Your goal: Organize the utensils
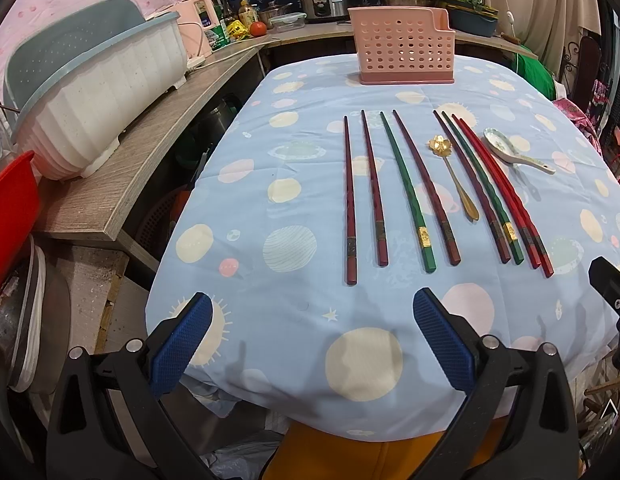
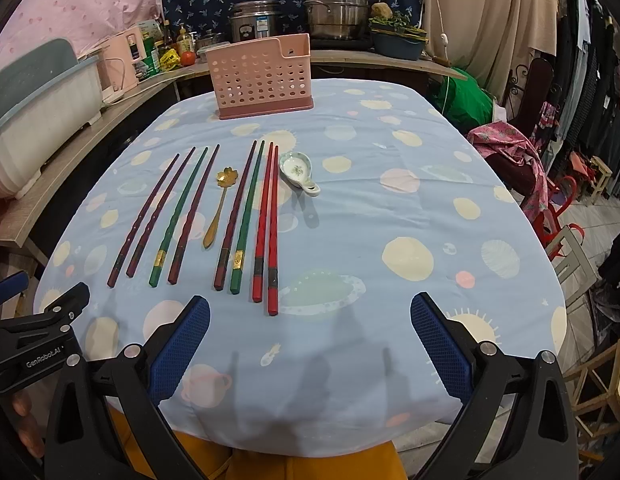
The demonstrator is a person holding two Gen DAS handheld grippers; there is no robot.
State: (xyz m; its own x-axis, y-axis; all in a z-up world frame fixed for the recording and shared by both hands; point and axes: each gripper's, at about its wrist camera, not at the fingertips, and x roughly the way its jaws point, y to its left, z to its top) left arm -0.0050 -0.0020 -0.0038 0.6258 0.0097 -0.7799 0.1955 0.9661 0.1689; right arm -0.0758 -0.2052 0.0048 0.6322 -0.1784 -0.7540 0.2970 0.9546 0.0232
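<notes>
Several chopsticks lie side by side on the blue tablecloth (image 1: pixel 270 168): dark red ones (image 1: pixel 350 200), green ones (image 1: pixel 408 192) and bright red ones (image 1: pixel 506 196). A gold flower spoon (image 1: pixel 454 172) lies among them, and a white ceramic spoon (image 1: pixel 510 152) lies to their right. A pink perforated utensil holder (image 1: pixel 402 50) stands empty at the far edge. My left gripper (image 1: pixel 312 312) is open above the near table edge, short of the chopsticks. My right gripper (image 2: pixel 310 314) is open, to the right of the bright red chopsticks (image 2: pixel 270 232). The holder (image 2: pixel 264 76) stands far ahead.
A white and grey dish rack (image 1: pixel 98 96) sits on a wooden shelf (image 1: pixel 150 160) to the left. Pots and bottles stand on the counter behind the holder. Chairs and clothes (image 2: pixel 550 152) crowd the right side. The left gripper's body (image 2: pixel 38 344) shows at the lower left.
</notes>
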